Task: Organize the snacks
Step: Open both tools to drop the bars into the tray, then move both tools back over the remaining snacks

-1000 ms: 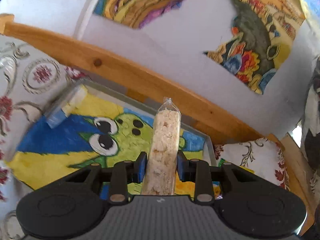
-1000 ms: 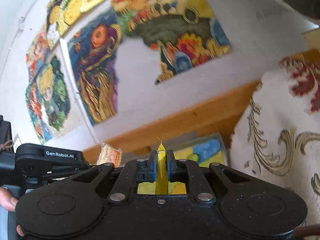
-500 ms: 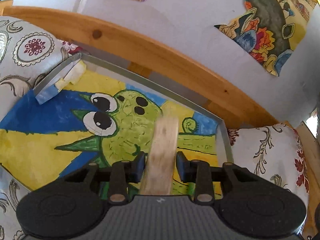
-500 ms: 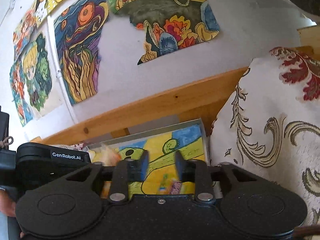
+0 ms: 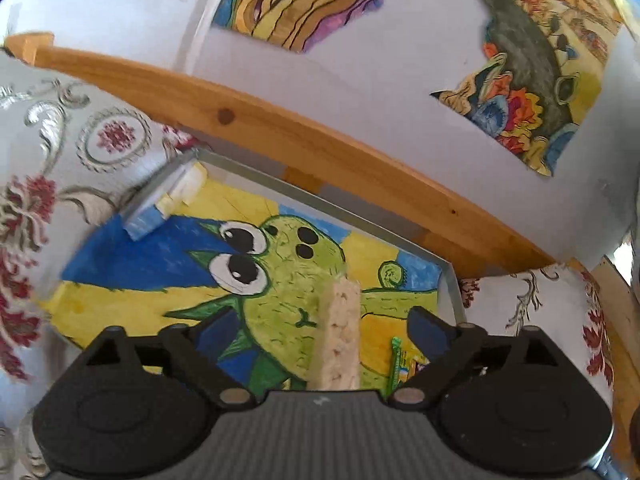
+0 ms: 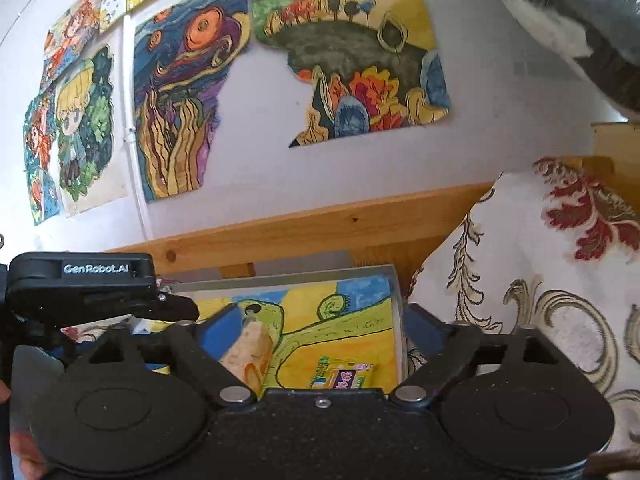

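The pale, crumbly snack bar in clear wrap lay loose in the shallow grey box, on its painted green-frog floor, between the wide-spread fingers of the left gripper, touching neither. A second earlier that gripper had clamped it. Only the right wrist view showed the flat yellow packet whole, lying beside the bar under the right gripper, also spread wide and empty, having pinched the packet a second before. Brocade cushions flanked the box below a wooden rail and wall drawings.
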